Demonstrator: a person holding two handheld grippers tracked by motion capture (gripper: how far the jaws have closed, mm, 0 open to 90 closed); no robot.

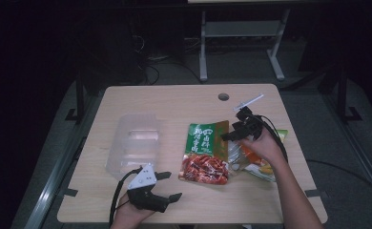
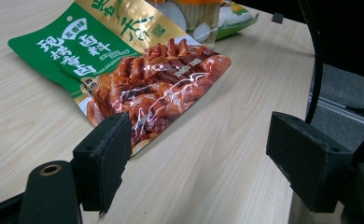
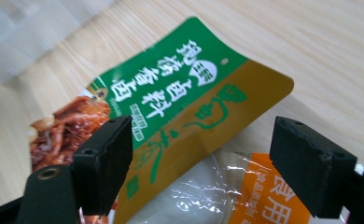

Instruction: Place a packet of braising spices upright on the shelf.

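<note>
Two grippers have their fingers apart. The green sauce packet [image 1: 206, 152] lies flat at the worktop [image 1: 174, 102] centre, its upper right corner just under the right gripper [image 1: 235, 133]; the left gripper [image 1: 167, 186] sits lower left of it, apart.

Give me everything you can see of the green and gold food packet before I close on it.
The green and gold packet is a glossy, flat plastic pouch: green upper panel with white characters, a gold band along one edge, and a photo of red-brown meat at its lower end. It lies face up on the wooden table, its gold edge overlapping an orange and clear packet. That corner curls slightly up. The right tool hovers open over it; no jaw touches it.
</note>
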